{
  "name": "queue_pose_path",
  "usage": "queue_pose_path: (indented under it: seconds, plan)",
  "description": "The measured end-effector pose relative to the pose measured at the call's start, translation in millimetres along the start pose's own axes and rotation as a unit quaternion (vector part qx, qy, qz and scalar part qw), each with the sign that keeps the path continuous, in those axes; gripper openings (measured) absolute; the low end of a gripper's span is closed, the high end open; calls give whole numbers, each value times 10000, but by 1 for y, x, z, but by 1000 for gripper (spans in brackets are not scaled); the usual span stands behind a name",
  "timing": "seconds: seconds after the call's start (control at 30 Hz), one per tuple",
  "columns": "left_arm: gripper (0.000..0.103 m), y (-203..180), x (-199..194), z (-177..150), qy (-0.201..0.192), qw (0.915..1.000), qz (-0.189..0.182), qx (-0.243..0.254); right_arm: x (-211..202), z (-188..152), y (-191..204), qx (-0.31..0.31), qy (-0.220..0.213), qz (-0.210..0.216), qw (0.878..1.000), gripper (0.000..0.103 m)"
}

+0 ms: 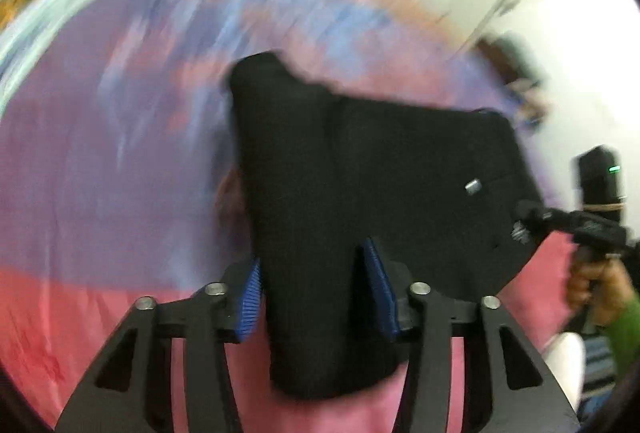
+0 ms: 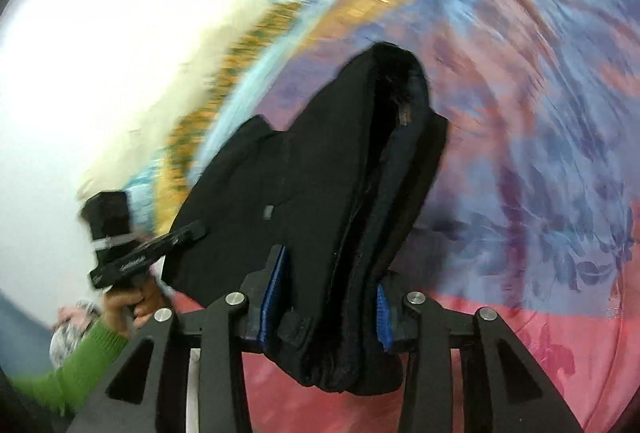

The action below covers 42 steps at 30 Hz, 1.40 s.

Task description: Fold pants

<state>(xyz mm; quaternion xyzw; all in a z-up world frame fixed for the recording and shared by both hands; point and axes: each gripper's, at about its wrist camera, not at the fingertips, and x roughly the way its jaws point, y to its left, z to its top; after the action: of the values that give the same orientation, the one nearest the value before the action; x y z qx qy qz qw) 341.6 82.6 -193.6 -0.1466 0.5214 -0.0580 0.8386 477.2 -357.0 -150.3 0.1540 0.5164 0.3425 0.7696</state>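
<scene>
In the left wrist view, the black pants (image 1: 360,193) are hanging folded between the blue pads (image 1: 250,301) of the left gripper (image 1: 316,293), a thick bundle filling the gap and spilling below the fingers toward the camera. The cloth is running up and away from the fingers, its long side leaning toward the upper left, with a wide flap spreading right to the right gripper (image 1: 528,221), which is biting its far corner. The left fingers are standing about half apart, both pads pressing on the fold. Behind, a blurred pink and purple bedsheet (image 1: 100,173) is lying.

In the right wrist view, the pants (image 2: 340,213) are sitting in several stacked layers between the right gripper (image 2: 328,317) pads (image 2: 274,293), rising from them up and slightly right to a rounded top. The right fingers are roughly half apart and clamping the bundle. At left, the left gripper (image 2: 188,233), held by a hand (image 2: 132,305) in a green sleeve (image 2: 80,357), is meeting the flap's edge.
</scene>
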Motion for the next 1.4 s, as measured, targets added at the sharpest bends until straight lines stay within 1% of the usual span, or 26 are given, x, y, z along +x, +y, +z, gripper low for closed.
queue_pose_path:
  seconds: [0.03, 0.07, 0.1, 0.13, 0.17, 0.2, 0.23, 0.27, 0.3, 0.33, 0.37, 0.4, 0.43, 0.5, 0.6, 0.67, 0.73, 0.83, 0.9, 1.0, 1.07, 1.13, 1.27, 1.33, 1.4]
  plan:
    - [45, 6, 21, -8, 343, 9991, 235, -87, 21, -5, -22, 367, 334, -593, 9970, 46]
    - [45, 10, 31, -16, 518, 9983, 250, -120, 35, -12, -41, 745, 613, -988, 9904, 49]
    - [45, 14, 24, -24, 309, 9992, 100, -238, 40, -20, -58, 1230, 639, -900, 9863, 58]
    - [46, 15, 15, -28, 165, 9994, 62, -289, 34, -28, -69, 1678, 374, -501, 9838, 59]
    - [54, 15, 1, -33, -16, 9995, 66, -310, 25, -33, -69, 1761, 180, -349, 9836, 59]
    - [60, 12, -18, -41, -243, 9992, 188, -260, 13, -38, -61, 1547, 26, -411, 9871, 61]
    - [73, 10, -28, -47, -402, 9986, 283, -196, 3, -41, -53, 1287, -56, -600, 9899, 66]
    - [83, 5, -42, -55, -602, 9972, 437, -85, -8, -47, -42, 937, -134, -883, 9916, 68]
    - [87, -2, -55, -64, -789, 9947, 656, 61, -18, -52, -29, 554, -188, -1197, 9911, 74]
    - [91, -7, -62, -72, -926, 9919, 845, 200, -29, -60, -15, 177, -261, -1545, 9875, 82]
    - [93, -16, -68, -81, -1038, 9882, 1064, 360, -37, -69, -3, -55, -344, -1798, 9831, 86]
    - [94, -25, -70, -89, -1105, 9842, 1289, 509, -46, -79, 9, -266, -472, -2021, 9779, 95]
    - [96, -30, -72, -94, -1147, 9801, 1497, 625, -52, -89, 19, -396, -568, -2108, 9751, 100]
    - [97, -48, -75, -118, -1197, 9720, 1896, 698, -57, -112, 35, -501, -616, -2178, 9728, 102]
    - [98, -65, -77, -143, -1062, 9679, 2203, 574, -55, -153, 56, -548, -683, -2510, 9640, 103]
    - [98, -74, -76, -153, -1007, 9684, 2216, 553, -55, -179, 67, -487, -773, -2582, 9618, 103]
    - [98, -83, -79, -165, -901, 9721, 2083, 601, -55, -201, 79, -448, -845, -2603, 9608, 103]
    - [98, -91, -90, -175, -700, 9814, 1712, 512, -64, -228, 106, -762, -976, -2731, 9540, 103]
    - [98, -94, -98, -178, -664, 9847, 1566, 389, -69, -233, 125, -1016, -1027, -2829, 9482, 103]
    - [98, -99, -108, -182, -707, 9859, 1482, 319, -78, -237, 143, -1231, -1106, -2849, 9442, 103]
    - [98, -103, -114, -184, -786, 9841, 1553, 348, -81, -238, 151, -1291, -1092, -2788, 9453, 103]
    - [98, -104, -121, -183, -867, 9828, 1591, 361, -82, -237, 156, -1356, -1072, -2824, 9436, 103]
    - [98, -102, -126, -181, -891, 9816, 1654, 340, -85, -234, 160, -1325, -1015, -2828, 9445, 103]
    - [98, -100, -124, -180, -810, 9816, 1691, 368, -86, -233, 164, -1369, -991, -2878, 9426, 103]
    - [98, -98, -122, -179, -716, 9839, 1596, 372, -89, -232, 166, -1416, -993, -2916, 9408, 103]
